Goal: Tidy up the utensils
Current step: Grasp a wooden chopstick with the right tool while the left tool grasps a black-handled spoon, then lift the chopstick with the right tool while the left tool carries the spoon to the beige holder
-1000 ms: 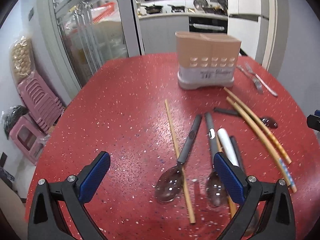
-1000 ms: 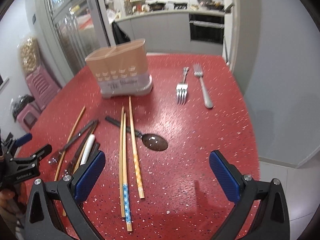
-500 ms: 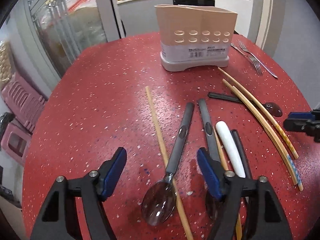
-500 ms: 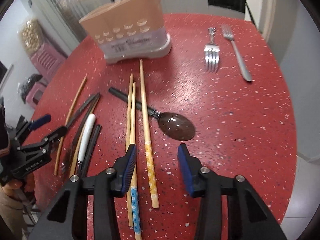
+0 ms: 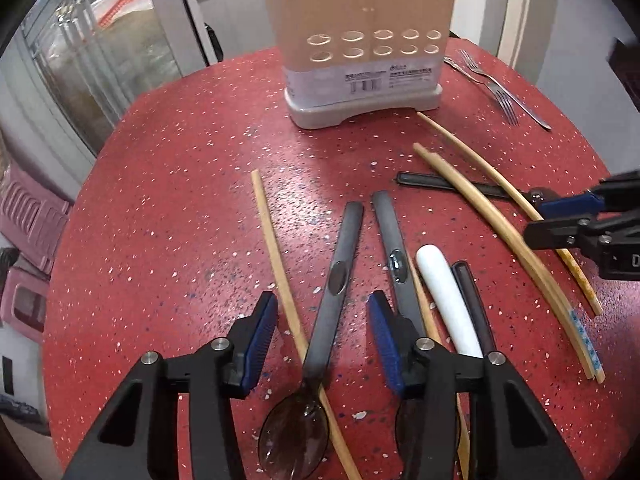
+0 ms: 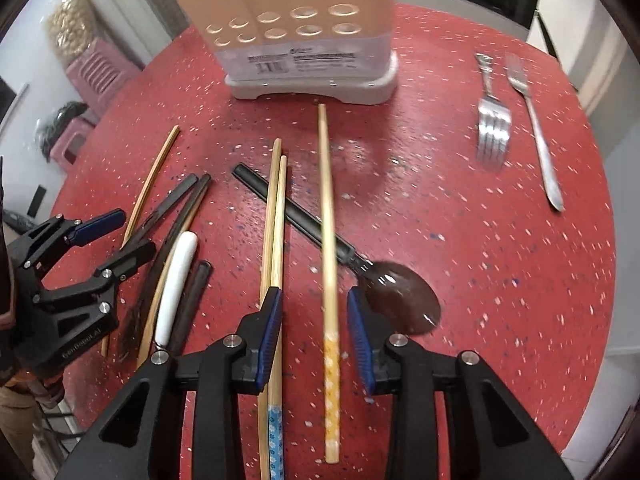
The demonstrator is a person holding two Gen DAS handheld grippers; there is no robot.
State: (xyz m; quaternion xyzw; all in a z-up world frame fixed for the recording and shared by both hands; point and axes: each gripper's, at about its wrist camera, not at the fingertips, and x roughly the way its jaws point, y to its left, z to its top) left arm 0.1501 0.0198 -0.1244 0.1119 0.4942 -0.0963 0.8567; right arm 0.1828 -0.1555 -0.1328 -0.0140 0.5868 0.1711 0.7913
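A beige utensil holder (image 5: 360,64) (image 6: 304,36) stands at the far side of the red table (image 5: 180,200). My left gripper (image 5: 322,334) is open, low over a grey-handled spoon (image 5: 332,288) and a bamboo chopstick (image 5: 276,256) that lie between its fingers. My right gripper (image 6: 314,334) is open, its fingers on either side of the yellow-patterned chopstick (image 6: 329,248). A pair of blue-patterned chopsticks (image 6: 274,264) lies just by its left finger. A dark spoon (image 6: 360,252) lies under the chopsticks. Two forks (image 6: 516,120) lie at the right.
A second grey spoon (image 5: 394,256), a white-handled utensil (image 5: 448,300) and a dark one (image 5: 474,304) lie by my left gripper's right finger. Pink stools (image 5: 24,240) stand beyond the table's left edge. The table's right edge drops beside a wall.
Both grippers have moved forward and down to the table. Both have narrowed their opening, the left around the grey spoon and chopstick, the right around the yellow-patterned chopstick.
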